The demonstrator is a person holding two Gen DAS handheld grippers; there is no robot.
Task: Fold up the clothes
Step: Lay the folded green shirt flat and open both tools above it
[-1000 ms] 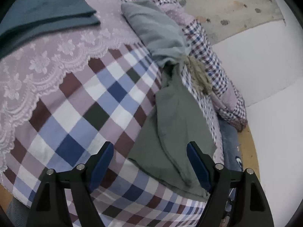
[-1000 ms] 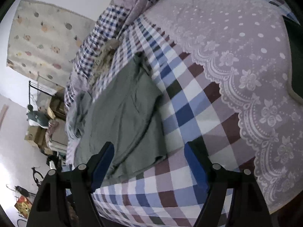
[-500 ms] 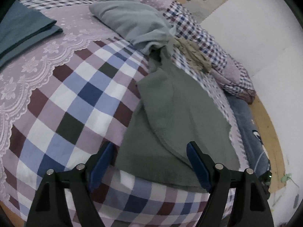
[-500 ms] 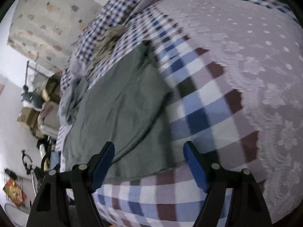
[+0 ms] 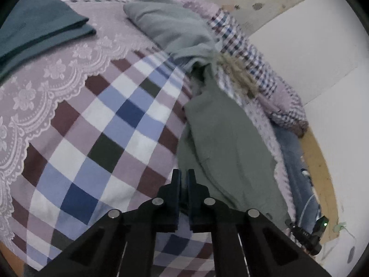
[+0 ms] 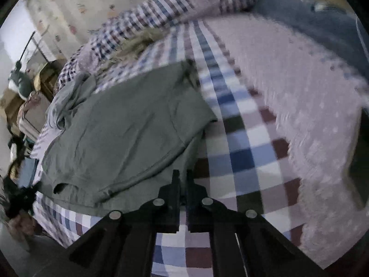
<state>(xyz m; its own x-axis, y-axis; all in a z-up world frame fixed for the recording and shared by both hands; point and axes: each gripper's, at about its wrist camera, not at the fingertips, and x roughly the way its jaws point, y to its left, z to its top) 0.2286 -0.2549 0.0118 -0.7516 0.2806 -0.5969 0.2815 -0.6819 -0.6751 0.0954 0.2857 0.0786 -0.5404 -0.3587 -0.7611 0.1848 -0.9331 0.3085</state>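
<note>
Both tools pinched on the green garment

Left tool and right tool clamp the green garment's near edge (jaws nearly touching) on the checked bed.

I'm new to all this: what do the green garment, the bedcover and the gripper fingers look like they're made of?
Green garment: soft matte woven cloth, probably cotton; it creases and drapes limply. Bedcover: checked fabric with a lilac lace-patterned part, its scalloped floral edge raised; fibre unclear. Fingers: rigid black, likely plastic, with silver bolt heads behind them.
</note>
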